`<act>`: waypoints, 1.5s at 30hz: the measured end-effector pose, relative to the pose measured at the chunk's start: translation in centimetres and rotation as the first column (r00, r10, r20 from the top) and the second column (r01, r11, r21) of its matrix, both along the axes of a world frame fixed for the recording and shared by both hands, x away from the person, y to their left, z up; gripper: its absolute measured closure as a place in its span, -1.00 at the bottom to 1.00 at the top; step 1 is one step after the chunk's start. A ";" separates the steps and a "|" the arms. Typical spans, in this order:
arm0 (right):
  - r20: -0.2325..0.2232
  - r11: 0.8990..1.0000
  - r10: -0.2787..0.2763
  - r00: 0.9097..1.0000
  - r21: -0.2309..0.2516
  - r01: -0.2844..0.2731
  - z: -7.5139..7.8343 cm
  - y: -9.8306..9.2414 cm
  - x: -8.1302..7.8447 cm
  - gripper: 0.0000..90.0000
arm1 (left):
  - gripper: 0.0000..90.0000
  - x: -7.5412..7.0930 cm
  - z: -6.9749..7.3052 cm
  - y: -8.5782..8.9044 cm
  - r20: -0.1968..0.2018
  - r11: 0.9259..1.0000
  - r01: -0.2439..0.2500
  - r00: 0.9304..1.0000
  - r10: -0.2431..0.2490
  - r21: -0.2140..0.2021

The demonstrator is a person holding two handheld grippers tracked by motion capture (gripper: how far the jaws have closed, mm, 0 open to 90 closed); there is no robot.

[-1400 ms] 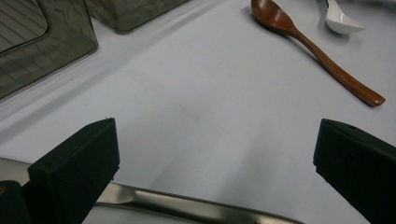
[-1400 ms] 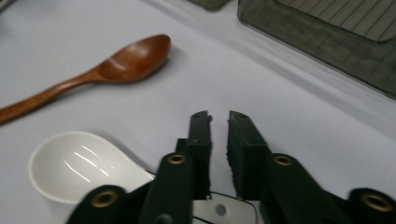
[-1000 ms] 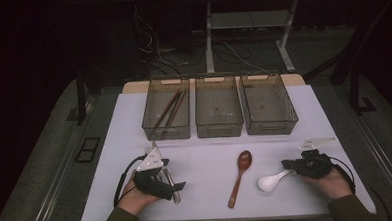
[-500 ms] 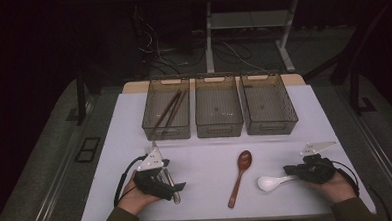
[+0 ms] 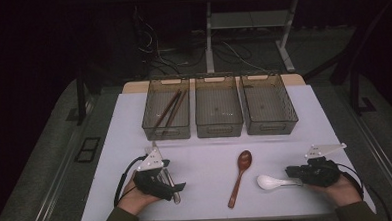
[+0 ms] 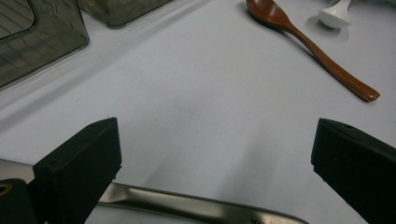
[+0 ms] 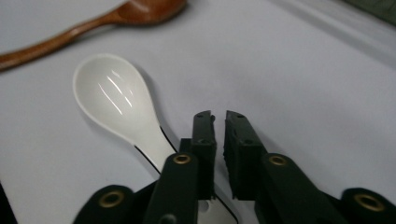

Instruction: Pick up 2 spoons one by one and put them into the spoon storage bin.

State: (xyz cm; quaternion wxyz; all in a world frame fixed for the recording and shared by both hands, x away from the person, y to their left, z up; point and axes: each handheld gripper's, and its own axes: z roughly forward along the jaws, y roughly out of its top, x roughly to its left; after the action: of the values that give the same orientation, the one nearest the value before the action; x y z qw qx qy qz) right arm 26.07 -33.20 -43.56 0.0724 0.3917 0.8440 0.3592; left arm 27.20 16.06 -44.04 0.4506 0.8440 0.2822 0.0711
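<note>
White spoon (image 5: 271,182) flat on surface near front edge, right side; handle runs beneath right tool (image 7: 219,119). Jaws just eased apart to narrow gap, no squeeze on handle: likely release or regrip. Right hand low, tool level. Left tool (image 6: 212,140) wide open, parked over metal handle (image 6: 187,205). Wooden spoon (image 5: 240,176) mid-surface. 3 bins (image 5: 220,129) at far edge.

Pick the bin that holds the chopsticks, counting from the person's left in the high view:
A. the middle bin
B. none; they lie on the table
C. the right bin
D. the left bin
D: in the high view the brown chopsticks lie slanted inside the left bin, while the middle bin and the right bin hold no utensils.
</note>
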 end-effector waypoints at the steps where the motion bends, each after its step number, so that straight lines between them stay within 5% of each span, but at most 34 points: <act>1: 0.014 1.000 0.009 1.000 0.019 -0.009 0.1 0.0 0.0 0.63 | -0.98 0.0 0.0 0.0 0.000 1.000 -0.001 1.000 0.001 -0.001; 5: 0.029 0.997 0.028 0.999 0.075 -0.030 0.4 0.5 -0.1 0.29 | -0.98 0.0 0.0 0.0 -0.004 1.000 -0.004 1.000 0.004 -0.006; 13: 0.037 0.989 0.095 0.995 0.109 -0.098 0.5 2.3 -0.2 0.01 | -0.98 0.0 -0.1 -0.1 -0.008 1.000 -0.004 1.000 0.004 -0.014; 45: -0.008 0.980 0.189 0.982 0.069 -0.188 -0.8 4.9 -0.1 0.00 | -0.98 -0.1 -0.2 -0.2 -0.014 1.000 0.005 1.000 -0.005 -0.008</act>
State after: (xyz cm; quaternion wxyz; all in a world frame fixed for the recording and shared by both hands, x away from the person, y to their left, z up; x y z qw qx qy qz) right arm 25.97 -28.33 -44.38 0.0187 0.3147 0.8652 0.3899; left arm 27.13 15.82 -44.26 0.4524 0.8433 0.2833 0.0627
